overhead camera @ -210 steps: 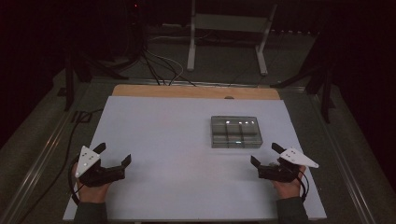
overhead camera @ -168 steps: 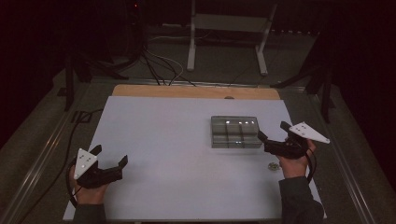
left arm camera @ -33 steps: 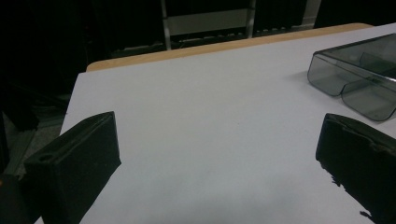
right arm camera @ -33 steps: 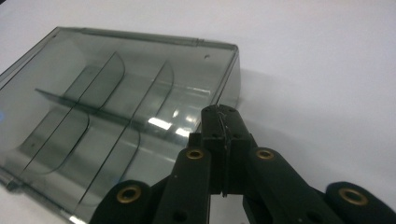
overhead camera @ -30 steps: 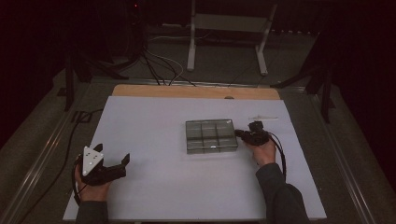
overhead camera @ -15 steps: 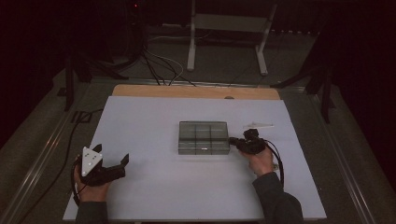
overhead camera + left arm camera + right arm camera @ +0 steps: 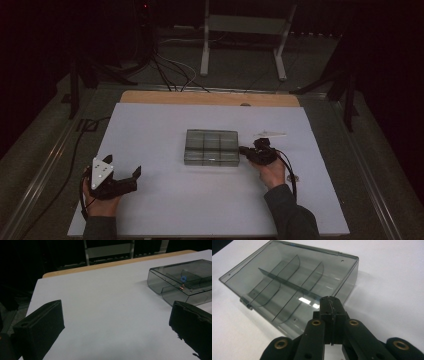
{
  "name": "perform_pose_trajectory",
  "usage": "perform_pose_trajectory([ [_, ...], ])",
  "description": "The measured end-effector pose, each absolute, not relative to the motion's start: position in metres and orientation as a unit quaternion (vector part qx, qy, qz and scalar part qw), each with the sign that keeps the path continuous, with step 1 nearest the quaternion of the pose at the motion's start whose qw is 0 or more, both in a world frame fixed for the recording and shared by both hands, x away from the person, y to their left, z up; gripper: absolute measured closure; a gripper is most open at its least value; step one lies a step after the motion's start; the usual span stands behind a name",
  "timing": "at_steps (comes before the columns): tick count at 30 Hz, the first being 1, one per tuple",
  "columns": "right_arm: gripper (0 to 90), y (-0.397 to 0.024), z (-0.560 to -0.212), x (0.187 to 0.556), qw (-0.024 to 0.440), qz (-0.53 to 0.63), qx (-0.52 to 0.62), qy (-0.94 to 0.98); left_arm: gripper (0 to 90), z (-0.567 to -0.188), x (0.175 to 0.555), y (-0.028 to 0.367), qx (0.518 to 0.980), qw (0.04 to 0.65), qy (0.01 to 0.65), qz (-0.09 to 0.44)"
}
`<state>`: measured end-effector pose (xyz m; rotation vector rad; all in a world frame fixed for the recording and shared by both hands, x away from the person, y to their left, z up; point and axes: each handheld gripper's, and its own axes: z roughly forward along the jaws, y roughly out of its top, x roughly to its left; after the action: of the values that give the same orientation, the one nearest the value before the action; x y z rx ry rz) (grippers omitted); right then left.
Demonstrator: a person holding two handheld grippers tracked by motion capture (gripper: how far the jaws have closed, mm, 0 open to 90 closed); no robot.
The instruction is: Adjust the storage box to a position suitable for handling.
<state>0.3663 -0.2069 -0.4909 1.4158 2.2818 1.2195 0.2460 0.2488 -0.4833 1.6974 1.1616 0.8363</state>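
High view: clear divided box (image 7: 211,147) mid-tabletop, long axis left-right; right gripper (image 7: 245,150), jaws shut and empty, tips at box's right end wall (nearer hand). Left gripper (image 7: 134,176) open, well apart.

clear divided box (image 7: 183,280) lies beyond open hand-held gripper (image 7: 117,330).

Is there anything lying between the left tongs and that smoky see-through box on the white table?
Nothing visible: from the left tongs, bare white table runs up to the compartment box. The shut right tongs sit at the box's far side.
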Motion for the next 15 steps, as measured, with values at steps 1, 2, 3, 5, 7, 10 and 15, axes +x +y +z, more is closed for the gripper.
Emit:
perform_pose_trajectory([
  [1,90.0,-0.206,-0.491,0.367,0.097,0.411,0.480,0.769,1.3,-0.483,0.246,0.248,0.685,0.445,0.468,0.337],
  [2,90.0,-0.204,-0.492,0.369,0.096,0.412,0.481,0.768,1.3,-0.483,0.246,0.248,0.686,0.445,0.467,0.337],
  [3,90.0,-0.202,-0.492,0.370,0.096,0.413,0.482,0.767,1.3,-0.483,0.246,0.247,0.686,0.445,0.467,0.336],
  [5,90.0,-0.198,-0.494,0.373,0.097,0.410,0.486,0.765,1.3,-0.483,0.246,0.246,0.688,0.445,0.466,0.335],
  [7,89.9,-0.194,-0.495,0.377,0.099,0.409,0.489,0.764,1.3,-0.484,0.246,0.246,0.689,0.445,0.465,0.334],
  [10,90.0,-0.190,-0.497,0.383,0.094,0.409,0.496,0.760,1.3,-0.483,0.246,0.245,0.688,0.447,0.465,0.334],
  [15,89.8,-0.187,-0.496,0.383,0.099,0.406,0.489,0.766,1.3,-0.482,0.246,0.245,0.687,0.448,0.465,0.334],
])
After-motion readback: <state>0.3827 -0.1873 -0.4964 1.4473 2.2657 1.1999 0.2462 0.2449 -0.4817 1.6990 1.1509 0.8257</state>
